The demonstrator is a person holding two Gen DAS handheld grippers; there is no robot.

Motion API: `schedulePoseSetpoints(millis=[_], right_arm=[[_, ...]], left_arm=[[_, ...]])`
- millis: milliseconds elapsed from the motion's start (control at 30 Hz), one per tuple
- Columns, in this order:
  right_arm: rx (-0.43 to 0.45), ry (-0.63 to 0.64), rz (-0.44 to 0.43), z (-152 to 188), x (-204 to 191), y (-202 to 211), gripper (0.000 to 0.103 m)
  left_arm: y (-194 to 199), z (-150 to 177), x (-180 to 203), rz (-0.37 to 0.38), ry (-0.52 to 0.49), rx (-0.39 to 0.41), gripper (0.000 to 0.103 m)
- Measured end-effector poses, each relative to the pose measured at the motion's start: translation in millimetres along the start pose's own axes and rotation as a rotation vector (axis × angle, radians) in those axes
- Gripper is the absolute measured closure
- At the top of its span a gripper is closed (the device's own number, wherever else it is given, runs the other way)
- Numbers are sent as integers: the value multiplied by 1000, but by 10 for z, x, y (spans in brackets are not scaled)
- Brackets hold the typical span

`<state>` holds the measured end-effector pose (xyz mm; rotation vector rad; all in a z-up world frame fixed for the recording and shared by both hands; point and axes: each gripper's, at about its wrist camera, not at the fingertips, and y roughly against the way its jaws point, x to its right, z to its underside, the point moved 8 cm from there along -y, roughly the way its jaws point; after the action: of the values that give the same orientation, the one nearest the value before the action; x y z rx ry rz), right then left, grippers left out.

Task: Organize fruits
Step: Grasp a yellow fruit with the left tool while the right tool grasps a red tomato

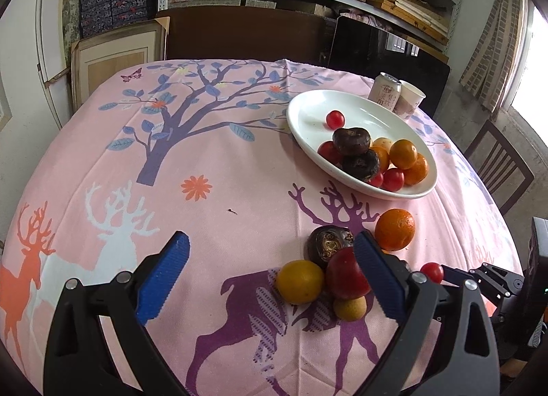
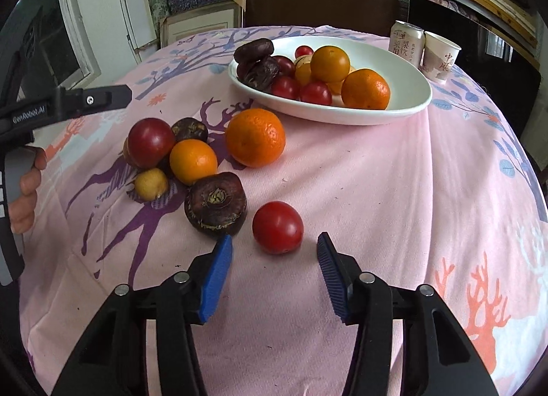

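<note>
**Loose fruit on the cloth, plate half filled**

The right gripper [image 2: 274,255] hovers low over the pink cloth [image 2: 376,190] with its jaws spread wide and nothing between them; a red tomato [image 2: 277,227] lies just ahead of the blue pads [image 2: 214,279], apart from both. Just left of the tomato sits a dark water chestnut [image 2: 215,203]. Behind it a cluster lies close together: a small orange [image 2: 193,161], a dark red plum [image 2: 151,142], a small yellow fruit [image 2: 151,183] and a second chestnut [image 2: 189,129]. A bigger orange [image 2: 255,137] rests near them, between the cluster and the plate [image 2: 411,87].

The white plate holds oranges, tomatoes and chestnuts heaped at one side. A can [image 2: 406,41] and a paper cup [image 2: 440,55] stand just behind it.

The left gripper [image 1: 270,248] is wide open too and empty, its right pad beside the plum [image 1: 346,272].
</note>
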<state>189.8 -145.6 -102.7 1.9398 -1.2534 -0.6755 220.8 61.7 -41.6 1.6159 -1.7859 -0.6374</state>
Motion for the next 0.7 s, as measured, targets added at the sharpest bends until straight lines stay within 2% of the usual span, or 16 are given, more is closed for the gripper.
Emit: schedulePoseSetpoints(millis=[33, 67, 100, 200, 467, 700], right_arm=[[4, 13, 17, -3, -8, -5, 56], [7, 21, 31, -8, -9, -4, 67], [9, 19, 31, -19, -4, -2, 74], [20, -6, 16, -36, 43, -1, 74], [72, -143, -90, -65, 241, 69, 74], [90, -144, -140, -87, 186, 107, 74]], left_arm=[[4, 9, 5, 7, -4, -4, 9], [1, 24, 8, 11, -11, -12, 9], [-3, 46, 15, 10, -24, -21, 9], [8, 105, 71, -2, -90, -28, 9], [-93, 356, 169, -28, -300, -70, 9], [-315, 423, 105, -61, -309, -92, 10]])
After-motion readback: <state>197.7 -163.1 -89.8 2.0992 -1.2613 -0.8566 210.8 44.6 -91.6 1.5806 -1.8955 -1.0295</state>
